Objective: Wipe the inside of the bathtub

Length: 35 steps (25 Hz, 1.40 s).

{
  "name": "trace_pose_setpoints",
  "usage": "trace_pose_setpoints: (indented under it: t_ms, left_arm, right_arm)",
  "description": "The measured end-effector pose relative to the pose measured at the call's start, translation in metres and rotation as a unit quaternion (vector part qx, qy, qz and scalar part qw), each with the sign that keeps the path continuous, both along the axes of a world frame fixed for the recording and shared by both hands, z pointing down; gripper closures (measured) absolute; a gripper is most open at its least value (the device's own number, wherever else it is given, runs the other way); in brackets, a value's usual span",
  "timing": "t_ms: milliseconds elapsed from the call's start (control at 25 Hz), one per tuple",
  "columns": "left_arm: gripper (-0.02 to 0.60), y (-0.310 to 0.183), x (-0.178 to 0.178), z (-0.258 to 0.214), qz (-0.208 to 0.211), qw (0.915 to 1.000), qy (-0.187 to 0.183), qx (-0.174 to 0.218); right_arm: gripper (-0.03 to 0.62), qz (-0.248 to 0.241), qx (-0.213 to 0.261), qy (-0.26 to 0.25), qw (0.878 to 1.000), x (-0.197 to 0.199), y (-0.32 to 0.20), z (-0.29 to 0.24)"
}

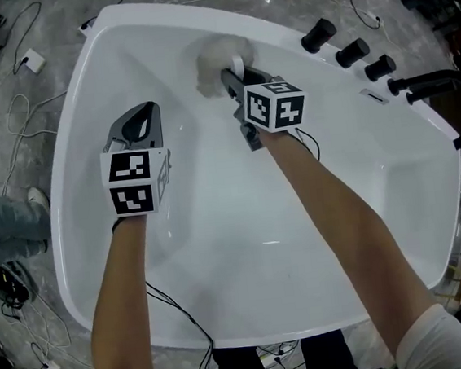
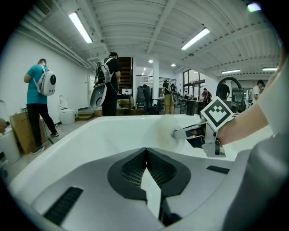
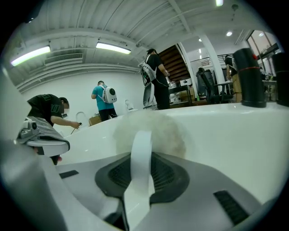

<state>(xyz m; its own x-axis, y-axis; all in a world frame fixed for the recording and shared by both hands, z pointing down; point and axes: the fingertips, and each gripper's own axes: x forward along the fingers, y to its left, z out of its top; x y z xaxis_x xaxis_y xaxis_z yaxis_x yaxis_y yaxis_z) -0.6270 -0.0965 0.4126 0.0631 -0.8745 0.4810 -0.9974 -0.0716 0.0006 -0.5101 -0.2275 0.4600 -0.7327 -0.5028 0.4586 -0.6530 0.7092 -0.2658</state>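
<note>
From the head view we see the white bathtub [image 1: 248,276] below us. Our left gripper [image 1: 146,119] hangs over its left slope. Our right gripper [image 1: 231,77] holds a fluffy white pad [image 1: 217,58] against the far wall, near the black tap knobs [image 1: 352,52].

In the left gripper view we find the left gripper [image 2: 145,155] pressed together on nothing, with the pad [image 2: 165,131] ahead on the wall.

In the right gripper view our right gripper [image 3: 141,169] pinches the pad's white strap [image 3: 141,149], and the pad [image 3: 156,131] lies against the bathtub [image 3: 235,135].
</note>
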Motion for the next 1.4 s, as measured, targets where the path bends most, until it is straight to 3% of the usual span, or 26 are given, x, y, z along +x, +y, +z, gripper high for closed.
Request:
trace_pose_setpoints:
  t_ms: [200, 480, 960, 1400]
  left_arm:
    - [0.571, 0.014, -0.039, -0.002, -0.021, 0.9998, -0.004, 0.0]
    - [0.571, 0.03, -0.076, -0.002, -0.054, 0.9983, 0.02, 0.005]
    - [0.571, 0.015, -0.08, -0.007, -0.065, 0.9963, 0.049, 0.027]
    - [0.571, 0.021, -0.075, 0.017, -0.055, 0.9972, 0.045, 0.022]
  right_arm:
    - [0.499, -0.026, 0.002, 0.0, 1.0, -0.055, 0.005, -0.004]
    - [0.499, -0.051, 0.011, 0.0, 0.999, -0.114, 0.01, -0.002]
    - [0.499, -0.079, 0.031, 0.019, 0.996, -0.173, 0.016, 0.0]
    - [0.499, -0.097, 0.036, 0.047, 0.994, -0.182, 0.028, 0.038]
